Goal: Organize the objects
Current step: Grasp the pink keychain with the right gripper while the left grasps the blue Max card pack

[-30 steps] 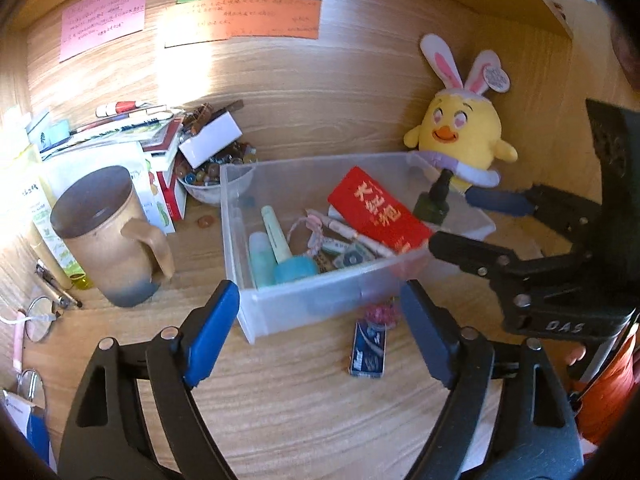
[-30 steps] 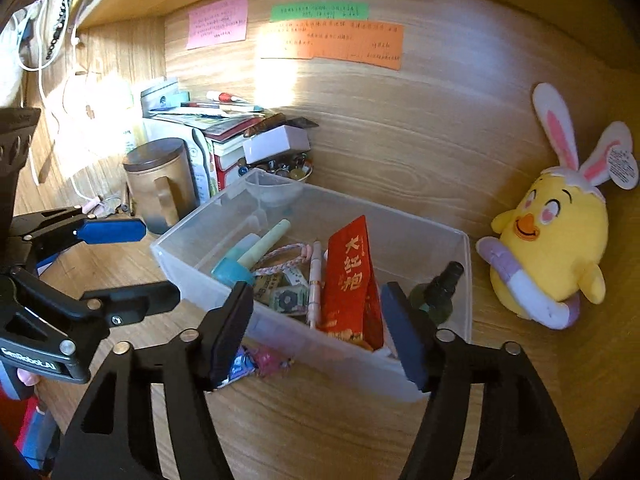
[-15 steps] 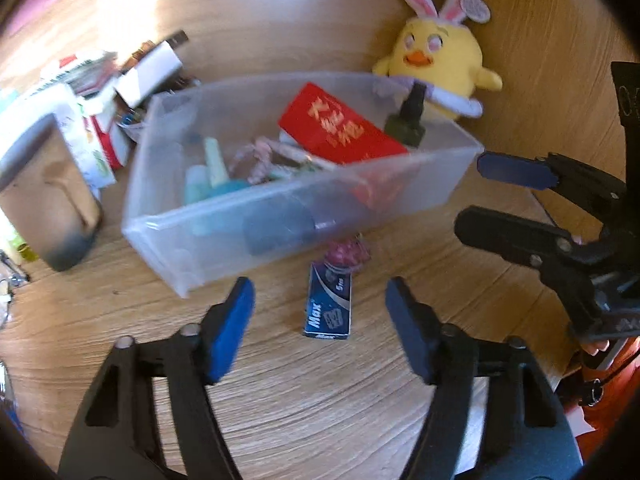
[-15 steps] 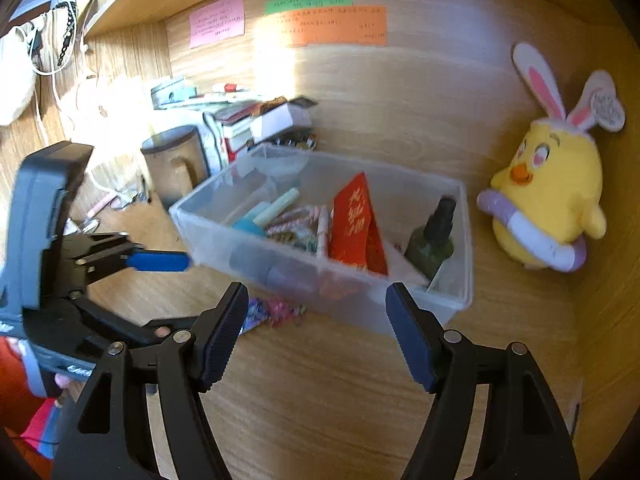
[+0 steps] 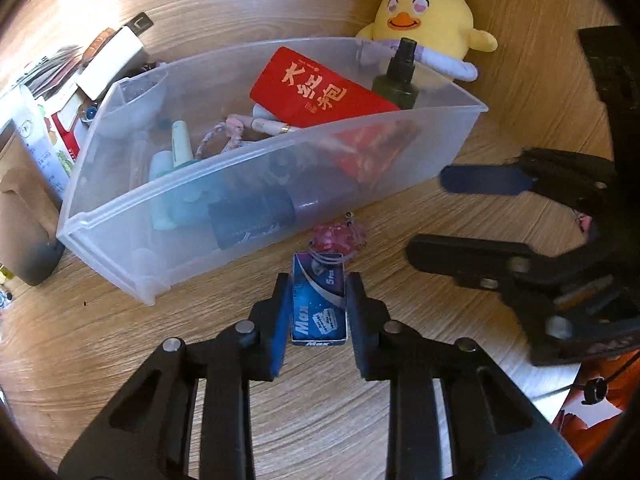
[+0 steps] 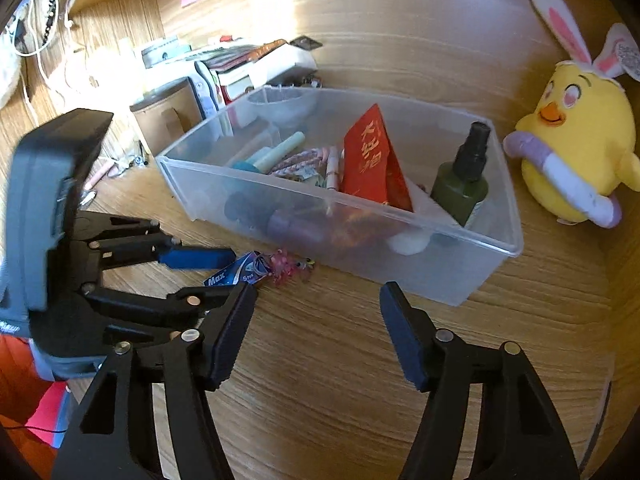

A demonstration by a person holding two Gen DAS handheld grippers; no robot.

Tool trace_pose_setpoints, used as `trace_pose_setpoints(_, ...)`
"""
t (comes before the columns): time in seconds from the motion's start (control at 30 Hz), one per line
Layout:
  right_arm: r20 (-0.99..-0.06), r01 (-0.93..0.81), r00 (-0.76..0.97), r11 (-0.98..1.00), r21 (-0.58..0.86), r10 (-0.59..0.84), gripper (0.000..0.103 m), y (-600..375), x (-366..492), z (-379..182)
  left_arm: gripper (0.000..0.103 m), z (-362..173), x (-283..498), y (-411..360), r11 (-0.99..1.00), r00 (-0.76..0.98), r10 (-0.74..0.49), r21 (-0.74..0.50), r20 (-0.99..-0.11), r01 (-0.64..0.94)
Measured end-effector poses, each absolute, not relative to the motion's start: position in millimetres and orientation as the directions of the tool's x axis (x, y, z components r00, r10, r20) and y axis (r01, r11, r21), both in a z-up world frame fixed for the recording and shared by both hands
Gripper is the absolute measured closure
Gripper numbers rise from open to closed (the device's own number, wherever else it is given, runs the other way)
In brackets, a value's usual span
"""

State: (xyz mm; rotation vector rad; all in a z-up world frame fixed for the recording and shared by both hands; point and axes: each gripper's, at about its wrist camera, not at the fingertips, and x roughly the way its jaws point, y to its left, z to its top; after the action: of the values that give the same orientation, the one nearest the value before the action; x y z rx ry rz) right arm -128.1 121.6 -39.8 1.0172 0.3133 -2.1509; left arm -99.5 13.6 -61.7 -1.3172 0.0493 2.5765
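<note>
A small blue "Max" box (image 5: 319,300) lies on the wooden desk in front of a clear plastic bin (image 5: 132,216). My left gripper (image 5: 318,284) has closed around the box, pads at both its long sides. A pink trinket (image 5: 338,238) lies just beyond it. The right wrist view shows the blue box (image 6: 236,274) between the left gripper's fingers (image 6: 196,258). My right gripper (image 6: 318,312) is open and empty over bare desk before the bin (image 6: 472,276). The bin holds a red packet (image 5: 316,92), a green spray bottle (image 5: 398,78) and small items.
A yellow plush chick (image 5: 424,20) sits behind the bin against the wooden back wall. A brown mug (image 5: 24,216) and a stack of books and boxes (image 6: 224,64) stand at the left. My right gripper (image 5: 520,248) reaches in from the right.
My left gripper has dropped forward over the blue box and narrowed from wide open to pads against its sides. The right gripper stays open and has shifted a little nearer the desk.
</note>
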Motion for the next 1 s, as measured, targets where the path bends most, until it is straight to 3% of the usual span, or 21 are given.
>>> trace_pose_setpoints(0.17, -0.781, 0.71, -0.393, -0.7, 0.077, -0.485, 0.055, 104.1, -134.2, -52.2, 0.076, -55.8, -94.7, -8.5, -0.975, -0.594, 0.196, -0.088, -0.78, -0.206)
trace_pose_setpoints(0.4, -0.803, 0.72, -0.377, -0.692, 0.06, -0.462, 0.06, 84.0, -139.6, -62.6, 0.076, -50.1, -83.5, -27.3, -0.978, -0.636, 0.207, -0.137, -0.744, -0.158)
trace_pose_setpoints(0.63, -0.791, 0.73, -0.425, -0.683, -0.013, -0.44, 0.092, 71.3, -133.7, -66.9, 0.076, -45.1, -77.5, -28.6, -0.979, -0.662, 0.204, -0.137, -0.722, -0.152)
trace_pose_setpoints(1.0, -0.739, 0.734, -0.449, -0.679, 0.016, -0.502, 0.093, 82.0, -122.7, -47.1, 0.076, -34.4, -71.6, -30.4, -0.983, -0.69, 0.185, -0.139, -0.699, -0.122)
